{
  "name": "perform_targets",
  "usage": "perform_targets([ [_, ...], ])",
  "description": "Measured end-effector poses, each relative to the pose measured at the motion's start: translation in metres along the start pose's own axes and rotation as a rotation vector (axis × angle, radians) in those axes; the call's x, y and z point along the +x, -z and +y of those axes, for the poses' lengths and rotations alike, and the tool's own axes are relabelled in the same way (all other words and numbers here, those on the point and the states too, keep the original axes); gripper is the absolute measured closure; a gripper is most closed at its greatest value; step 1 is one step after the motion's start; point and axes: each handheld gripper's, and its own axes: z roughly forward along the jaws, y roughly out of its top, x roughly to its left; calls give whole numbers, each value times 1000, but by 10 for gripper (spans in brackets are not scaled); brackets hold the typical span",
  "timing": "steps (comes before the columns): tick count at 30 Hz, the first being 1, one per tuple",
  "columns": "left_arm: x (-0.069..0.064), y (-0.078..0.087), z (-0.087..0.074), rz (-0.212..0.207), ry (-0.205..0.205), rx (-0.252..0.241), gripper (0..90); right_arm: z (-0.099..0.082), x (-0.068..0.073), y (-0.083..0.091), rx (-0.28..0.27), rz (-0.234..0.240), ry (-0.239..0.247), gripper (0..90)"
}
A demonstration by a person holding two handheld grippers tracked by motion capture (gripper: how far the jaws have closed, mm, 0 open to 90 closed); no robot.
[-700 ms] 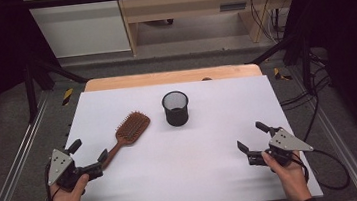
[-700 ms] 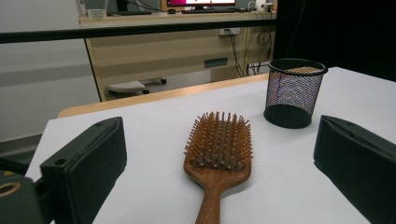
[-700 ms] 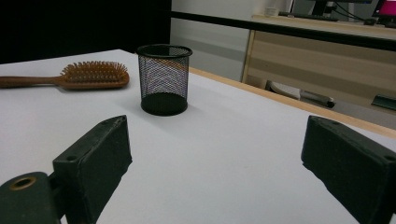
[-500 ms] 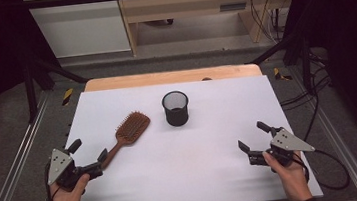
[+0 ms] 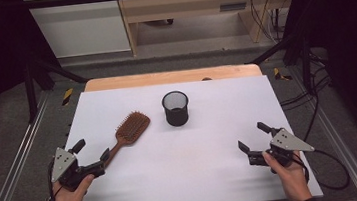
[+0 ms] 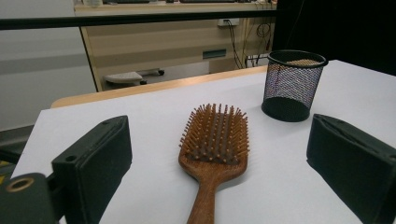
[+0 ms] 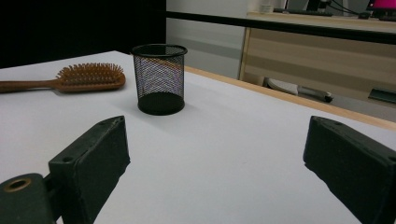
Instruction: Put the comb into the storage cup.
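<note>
A wooden paddle hairbrush [image 5: 131, 127] lies bristles up on the white table [image 5: 194, 169], its handle pointing toward the near left. My left gripper [image 5: 91, 151] is open at the handle's end. In the left gripper view the handle [image 6: 205, 205] runs down between the wide-apart jaws of the left gripper [image 6: 217, 154] without touching them. A black mesh cup [image 5: 176, 108] stands upright past the middle of the table, also seen beyond the brush [image 6: 293, 84]. My right gripper [image 5: 254, 138] is open at the near right with nothing between its jaws, facing the mesh cup [image 7: 159, 79] and the hairbrush [image 7: 88, 77].
A wooden strip [image 5: 169, 77] borders the table's far edge. Metal rails [image 5: 17, 162] run along both sides, and cables [image 5: 324, 165] trail off the right. A pale wooden cabinet [image 5: 192, 8] stands behind the table.
</note>
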Motion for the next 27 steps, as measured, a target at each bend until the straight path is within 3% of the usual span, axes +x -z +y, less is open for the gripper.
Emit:
perform_targets([
  [6,-2,-1,0,-6,-1,24,126,-1,0,0,8,0,-2,71],
  [10,-3,0,1,-12,7,28,229,-1,0,-1,9,-1,-4,72],
  [12,-5,1,3,-18,11,25,313,-1,0,-1,9,-2,-5,73],
  [13,-7,1,3,-22,14,29,402,-1,0,-1,11,-2,-7,73],
  [14,-8,1,3,-22,8,35,402,-1,0,-1,11,-2,-7,73],
  [17,-9,-2,2,-47,32,60,557,-1,0,-1,12,-1,-6,74],
  [21,-10,-9,3,-58,18,96,772,-2,0,-1,14,-1,-7,75],
  [24,-8,-17,7,-80,32,112,882,-2,-1,-2,14,-2,-8,76],
  [27,-6,-29,11,-85,13,152,900,-2,-1,-2,16,-2,-10,76],
])
